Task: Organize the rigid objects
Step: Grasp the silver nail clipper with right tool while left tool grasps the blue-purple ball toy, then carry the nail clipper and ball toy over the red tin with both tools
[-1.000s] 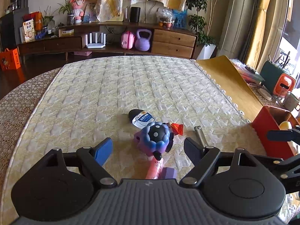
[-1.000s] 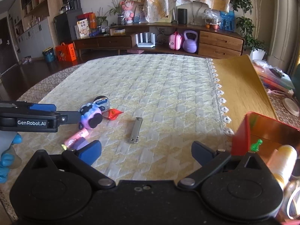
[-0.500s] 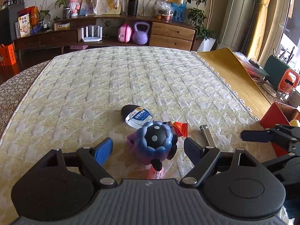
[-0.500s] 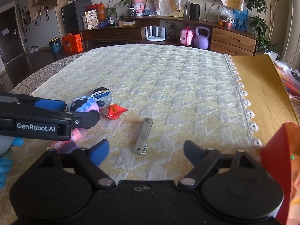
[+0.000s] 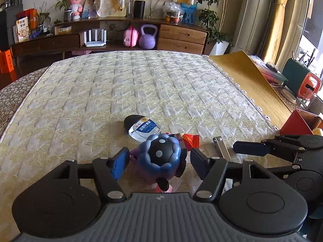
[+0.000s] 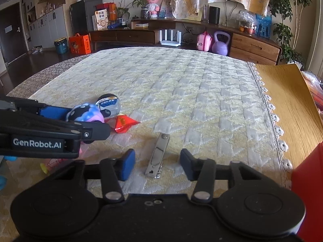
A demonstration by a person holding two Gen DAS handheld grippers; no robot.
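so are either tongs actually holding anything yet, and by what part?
Nothing held. Left tongs are open around the blue-purple toy, pads clear of its sides. Right tongs are open astride the nail clipper.

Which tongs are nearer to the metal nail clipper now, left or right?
Right. The right tongs are open with the nail clipper lying between the fingers. The left tongs are open around the blue-purple toy, off to the clipper's left.
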